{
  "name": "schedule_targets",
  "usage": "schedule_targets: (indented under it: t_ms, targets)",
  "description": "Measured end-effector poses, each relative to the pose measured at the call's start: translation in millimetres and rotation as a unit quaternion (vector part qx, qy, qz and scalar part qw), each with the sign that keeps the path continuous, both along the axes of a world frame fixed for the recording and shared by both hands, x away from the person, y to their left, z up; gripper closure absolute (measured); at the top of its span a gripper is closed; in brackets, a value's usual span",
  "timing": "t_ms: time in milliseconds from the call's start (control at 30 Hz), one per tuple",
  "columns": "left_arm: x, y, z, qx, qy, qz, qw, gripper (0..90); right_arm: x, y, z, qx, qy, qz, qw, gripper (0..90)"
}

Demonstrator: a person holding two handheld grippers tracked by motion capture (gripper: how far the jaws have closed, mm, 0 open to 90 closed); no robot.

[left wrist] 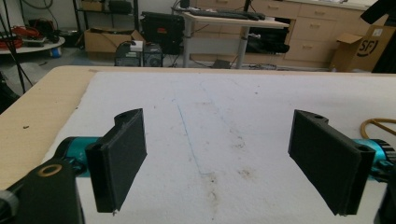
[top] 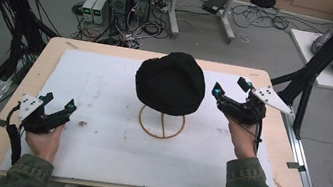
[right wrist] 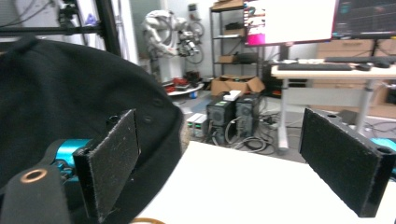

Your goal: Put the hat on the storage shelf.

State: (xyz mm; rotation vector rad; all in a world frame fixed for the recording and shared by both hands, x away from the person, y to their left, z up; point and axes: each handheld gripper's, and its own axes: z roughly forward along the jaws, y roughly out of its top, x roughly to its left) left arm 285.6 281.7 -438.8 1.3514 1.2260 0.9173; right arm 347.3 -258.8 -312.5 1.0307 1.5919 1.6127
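A black cap (top: 170,88) rests on a wooden ring stand (top: 161,123) in the middle of the white mat. My right gripper (top: 230,87) hovers just right of the cap, open, its near jaw close to the cap's side. In the right gripper view the cap (right wrist: 60,112) bulks at the left behind the left jaw, and nothing lies between the jaws of that gripper (right wrist: 233,163). My left gripper (top: 59,104) rests low on the mat at the front left, open and empty. The left gripper view shows this gripper (left wrist: 224,163) over bare mat, with the stand's rim (left wrist: 373,125) at the right edge.
The white mat (top: 103,93) covers most of the wooden table (top: 11,99). A black frame post (top: 308,80) rises by the table's right side. Computers and cables (top: 128,1) lie on the floor beyond the far edge.
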Motion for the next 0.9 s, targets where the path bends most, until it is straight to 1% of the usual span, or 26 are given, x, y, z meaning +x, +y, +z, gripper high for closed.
schedule_targets:
  t_ms: [167,233,300,367,500,667,700,733,767,833,867,900]
  targets:
    - [-0.1,0.4,0.0,0.001,0.0,0.001,1.0,19.4,-1.0,-6.6,-6.0,0.001,-0.003,-0.017,0.9999,12.0]
    - [-0.1,0.5,0.0,0.001,0.0,0.001,1.0,19.4,-1.5,-9.1,-9.4,0.0,0.002,-0.02,0.9998,12.0]
    - [-0.3,0.4,0.1,0.002,0.0,0.002,1.0,19.4,-1.8,-11.4,-12.8,-0.006,0.0,-0.028,0.9996,12.1]
    - [-0.5,0.1,0.1,0.002,0.0,0.002,1.0,19.4,-2.0,-13.3,-14.5,-0.011,0.004,-0.034,0.9994,12.1]
    - [-0.5,0.3,0.2,0.002,0.0,0.001,1.0,19.4,-4.3,-17.0,-17.9,-0.012,-0.004,-0.046,0.9989,12.1]
    - [-1.2,1.0,0.6,0.003,-0.001,0.003,1.0,19.3,-5.8,-23.1,-28.9,-0.024,-0.004,-0.07,0.9973,12.1]
    - [-1.2,0.9,0.6,0.003,-0.002,0.004,1.0,19.3,-6.2,-23.9,-30.3,-0.027,0.0,-0.075,0.9968,12.1]
    - [-1.3,0.9,0.7,0.002,-0.002,0.004,1.0,19.3,-6.4,-24.3,-31.0,-0.033,0.003,-0.083,0.996,12.1]
    - [-1.3,0.9,0.6,0.003,-0.002,0.004,1.0,19.3,-6.7,-25.3,-30.9,-0.035,0.002,-0.082,0.996,12.1]
    - [-1.3,0.7,0.6,0.004,-0.001,0.004,1.0,19.3,-8.5,-26.0,-29.7,-0.035,-0.004,-0.087,0.9956,12.2]
    - [-1.3,0.7,0.6,0.004,-0.001,0.004,1.0,19.3,-9.4,-26.4,-29.3,-0.039,-0.009,-0.092,0.995,12.2]
    - [-1.3,0.7,0.6,0.004,-0.001,0.005,1.0,19.3,-10.2,-26.3,-29.2,-0.04,-0.009,-0.094,0.9947,12.2]
